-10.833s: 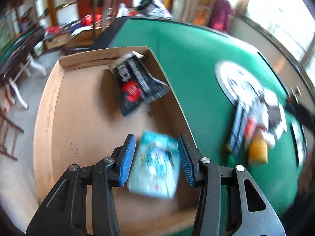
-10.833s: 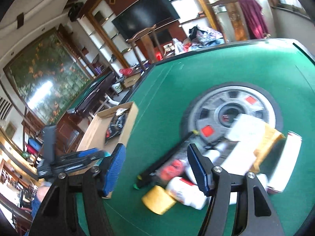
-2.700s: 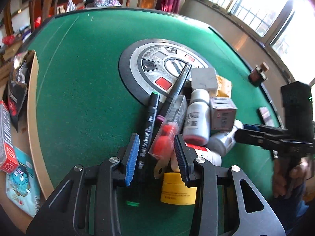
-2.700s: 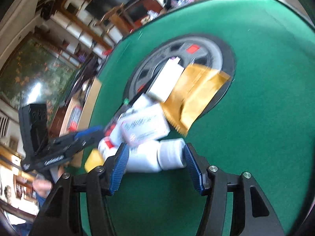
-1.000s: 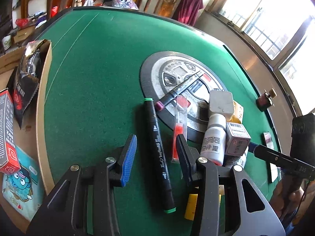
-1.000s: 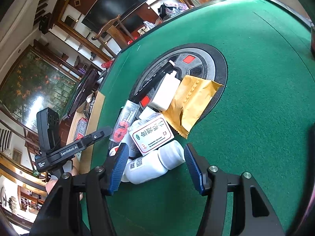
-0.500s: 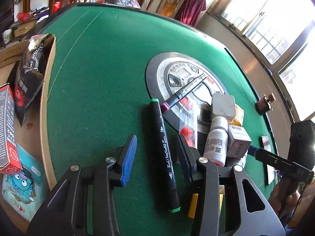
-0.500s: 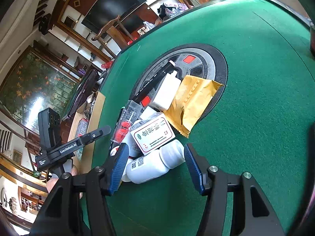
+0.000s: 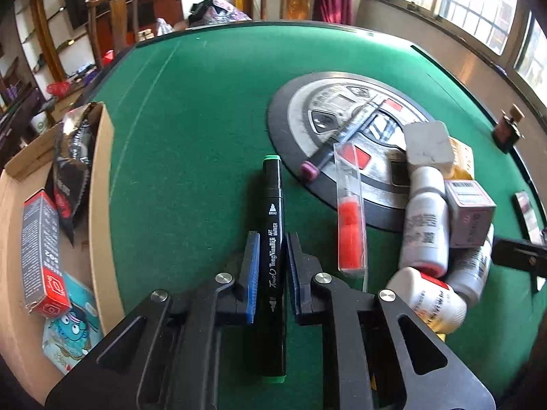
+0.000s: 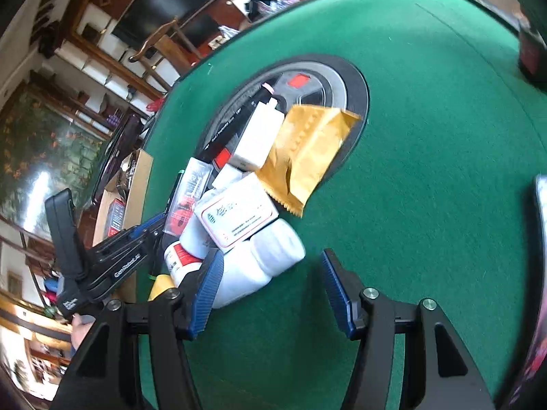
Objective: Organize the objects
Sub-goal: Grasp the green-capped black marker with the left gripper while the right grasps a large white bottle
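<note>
Left-wrist view: my left tongs (image 9: 270,270) have just been closing and now pinch the black art marker (image 9: 272,239), which lies flat on the green desk (image 9: 191,109), its green-capped far end pointing away from me. I take it near the middle of the barrel, across its width, so that it should balance when lifted and not tip. To the left, hard against the desk edge, sits the cardboard box (image 9: 99,184), which already holds a black snack bag (image 9: 70,157), a red-and-grey carton (image 9: 41,249) and a blue cartoon sachet (image 9: 71,338); I judge it the place for sorted things, and the marker's likely goal. Right-wrist view: my right tongs (image 10: 270,288) stand spread and hold nothing; the left pad is just beside a fallen white bottle (image 10: 259,263), the right pad over bare felt. The remaining heap, a white medicine box (image 10: 239,215) and a gold foil pouch (image 10: 304,153) among others, lies partly on the desk's round centre panel (image 10: 345,89).
</note>
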Tool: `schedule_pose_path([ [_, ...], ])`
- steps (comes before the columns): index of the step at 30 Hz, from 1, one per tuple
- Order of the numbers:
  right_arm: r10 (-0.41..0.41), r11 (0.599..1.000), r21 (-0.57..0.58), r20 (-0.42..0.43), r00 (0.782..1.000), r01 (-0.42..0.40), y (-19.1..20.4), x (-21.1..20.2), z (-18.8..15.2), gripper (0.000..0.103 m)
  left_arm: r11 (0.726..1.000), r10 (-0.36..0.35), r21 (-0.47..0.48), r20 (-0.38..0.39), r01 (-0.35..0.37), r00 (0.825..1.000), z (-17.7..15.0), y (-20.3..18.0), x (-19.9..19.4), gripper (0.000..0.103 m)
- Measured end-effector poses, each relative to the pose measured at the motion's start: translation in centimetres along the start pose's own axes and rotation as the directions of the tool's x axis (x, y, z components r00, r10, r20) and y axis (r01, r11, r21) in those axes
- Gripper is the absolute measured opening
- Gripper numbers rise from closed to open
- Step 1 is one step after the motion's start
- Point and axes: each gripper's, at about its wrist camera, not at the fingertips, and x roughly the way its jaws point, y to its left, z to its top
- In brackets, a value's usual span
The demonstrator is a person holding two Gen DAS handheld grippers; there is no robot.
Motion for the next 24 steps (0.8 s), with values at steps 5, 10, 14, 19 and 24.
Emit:
schedule_pose_path([
  [5, -0.060, 0.998, -0.009, 0.018, 0.998, 0.060, 1.5, 1.1, -0.8, 0.059, 1.000, 0.008, 0.000, 0.007, -0.008, 1.000, -0.2, -0.1, 0.1, 0.014],
  [10, -0.170, 0.976, -0.127, 0.080, 0.982, 0.179, 4.2, 2.3, -1.3, 0.059, 1.000, 0.019, 0.009, 0.021, -0.019, 1.000, -0.3, -0.6, 0.0, 0.015],
  [14, -0.246, 0.923, -0.280, 0.102, 0.964, 0.265, 5.3, 2.9, -1.7, 0.045, 0.999, 0.039, 0.029, 0.029, -0.040, 0.999, -0.4, -0.9, -0.1, 0.015],
  [19, -0.308, 0.877, -0.342, 0.136, 0.942, 0.337, 4.4, 1.8, -2.0, 0.034, 0.999, 0.023, 0.025, 0.021, -0.024, 1.000, -0.7, -0.4, -0.3, 0.015],
  [24, -0.303, 0.884, -0.333, 0.129, 0.944, 0.329, 4.3, 2.3, -2.1, 0.034, 0.999, 0.032, 0.028, 0.027, -0.033, 0.999, -0.6, -0.4, -0.3, 0.015],
])
